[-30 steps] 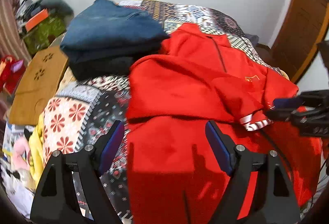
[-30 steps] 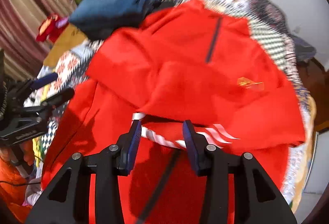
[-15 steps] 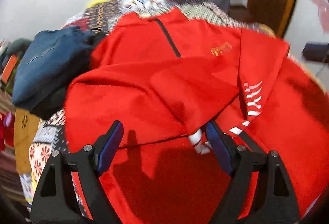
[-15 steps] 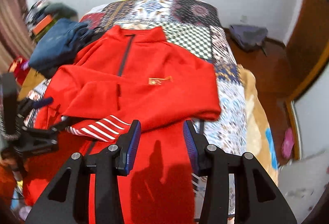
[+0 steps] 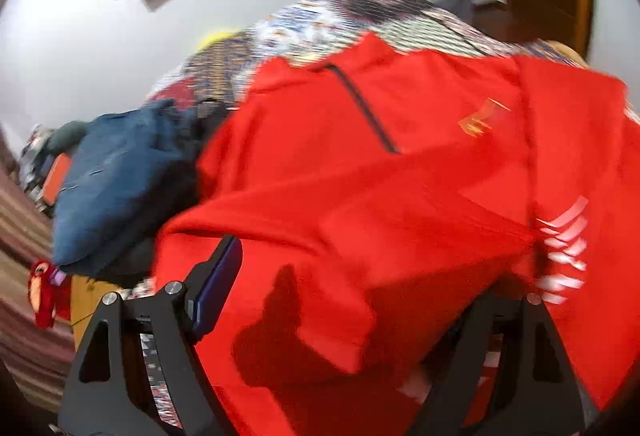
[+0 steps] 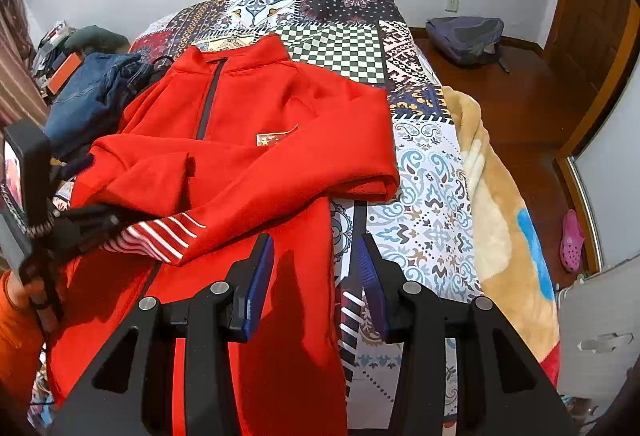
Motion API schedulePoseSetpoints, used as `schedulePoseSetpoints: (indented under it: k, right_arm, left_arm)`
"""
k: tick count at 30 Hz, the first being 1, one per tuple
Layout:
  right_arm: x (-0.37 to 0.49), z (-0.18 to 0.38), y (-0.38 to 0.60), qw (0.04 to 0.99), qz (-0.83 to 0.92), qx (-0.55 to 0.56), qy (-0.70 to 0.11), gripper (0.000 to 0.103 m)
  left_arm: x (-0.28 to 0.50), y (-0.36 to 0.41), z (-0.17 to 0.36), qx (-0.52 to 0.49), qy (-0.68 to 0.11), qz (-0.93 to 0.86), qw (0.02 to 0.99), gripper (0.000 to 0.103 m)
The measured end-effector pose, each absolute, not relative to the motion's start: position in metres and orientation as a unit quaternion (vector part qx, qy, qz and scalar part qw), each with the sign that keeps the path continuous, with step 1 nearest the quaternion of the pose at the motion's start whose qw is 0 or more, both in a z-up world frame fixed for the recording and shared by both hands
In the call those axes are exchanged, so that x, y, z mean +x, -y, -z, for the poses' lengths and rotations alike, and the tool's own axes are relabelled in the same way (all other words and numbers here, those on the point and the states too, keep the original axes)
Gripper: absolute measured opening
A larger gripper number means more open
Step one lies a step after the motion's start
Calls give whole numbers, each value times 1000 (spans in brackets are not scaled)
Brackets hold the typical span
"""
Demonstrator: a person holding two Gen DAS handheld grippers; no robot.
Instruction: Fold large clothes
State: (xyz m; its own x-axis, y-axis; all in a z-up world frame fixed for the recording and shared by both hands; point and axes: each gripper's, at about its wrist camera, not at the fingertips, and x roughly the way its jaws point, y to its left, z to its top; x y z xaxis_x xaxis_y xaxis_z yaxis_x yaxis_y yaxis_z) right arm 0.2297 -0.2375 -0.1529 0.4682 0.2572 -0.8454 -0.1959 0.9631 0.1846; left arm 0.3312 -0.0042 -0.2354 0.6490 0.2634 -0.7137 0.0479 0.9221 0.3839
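The right gripper [image 6: 316,268] hangs with its jaws partly apart and nothing between them, poised over the near right edge of the red jacket [image 6: 248,163], right where red cloth meets the patterned bedspread [image 6: 424,195]. Over on the left, the left gripper [image 5: 356,276] has its jaws spread wide; the striped cuff [image 6: 156,236] lies across its far finger, but whether either pad actually presses on cloth is impossible to tell from either view, the left one being blurred.

Now the jacket itself: it lies front up on the bed, collar at the far end, zip running down the middle. Both sleeves are already brought in across the chest. The right sleeve lies folded over the body with a tidy edge on the right. The left sleeve crosses over it, cuff pointing to the near left. So the sleeve stage looks done, or all but done.

What is left, by the look of it, is the lengthwise fold. The lower half of the jacket lies flat and long toward the near edge, not yet brought up to the collar.

Further out, a pile of blue jeans [image 6: 92,95] sits at the far left, touching the jacket's shoulder, apparently already folded. A beige blanket [image 6: 504,203] drapes off the right side.
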Motion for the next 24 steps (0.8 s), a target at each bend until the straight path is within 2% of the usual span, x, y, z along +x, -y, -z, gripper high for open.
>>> schedulePoseSetpoints:
  k: [6,13,24]
  right_arm:
    - [232,155,232,857,-133,19,-498,39]
    - [231,159,221,852,-140,18,-504,39]
    - [226,158,212,851,-137,4,-507,39]
  left_arm:
    - [323,-61,230,115,-432,-98,889,82]
    - [296,-98,242,40,-455,-105,884,78]
    - [262,-174,223,-203,-433,-64,876,78]
